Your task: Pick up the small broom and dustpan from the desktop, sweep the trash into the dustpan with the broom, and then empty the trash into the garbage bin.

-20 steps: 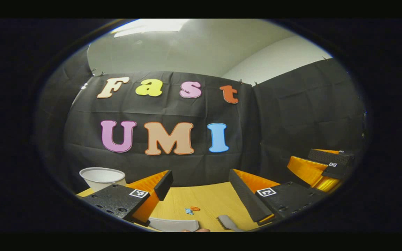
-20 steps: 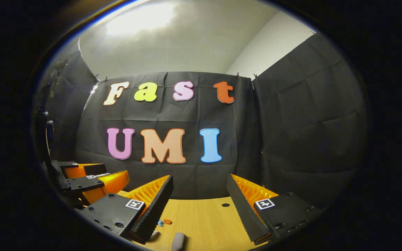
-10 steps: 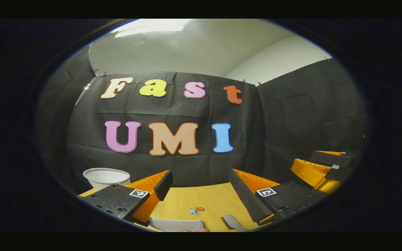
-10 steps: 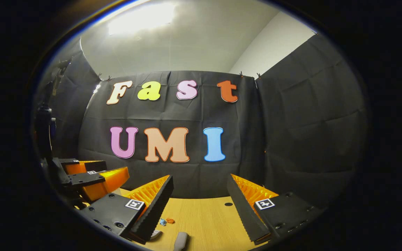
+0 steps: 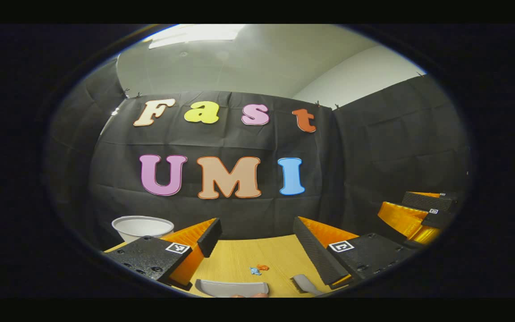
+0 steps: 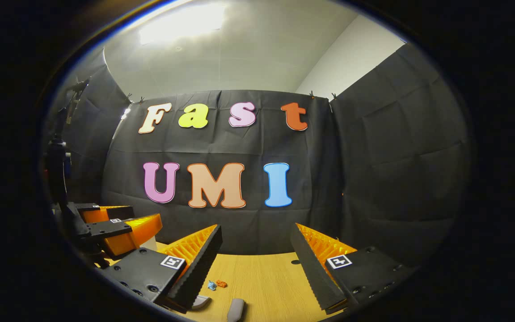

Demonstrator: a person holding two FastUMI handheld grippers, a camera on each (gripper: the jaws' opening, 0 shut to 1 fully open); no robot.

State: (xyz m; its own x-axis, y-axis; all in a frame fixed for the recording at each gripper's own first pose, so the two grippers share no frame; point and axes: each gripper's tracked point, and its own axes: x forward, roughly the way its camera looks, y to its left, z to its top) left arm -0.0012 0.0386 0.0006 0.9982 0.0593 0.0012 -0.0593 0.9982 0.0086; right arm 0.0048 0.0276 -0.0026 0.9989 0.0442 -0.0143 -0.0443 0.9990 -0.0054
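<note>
Trash (image 5: 258, 269) ahead, between left tool (image 5: 255, 241) fingers | both tools spread, empty

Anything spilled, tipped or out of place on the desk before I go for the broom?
Nothing stands out. The blue and orange trash scraps lie together on the desk, the white bin stands upright, and both the left gripper and right gripper are open, holding nothing.

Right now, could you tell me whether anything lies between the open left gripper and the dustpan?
Nothing visible does. The left gripper is open above bare desktop, and the grey dustpan lies just below, near the trash.
</note>
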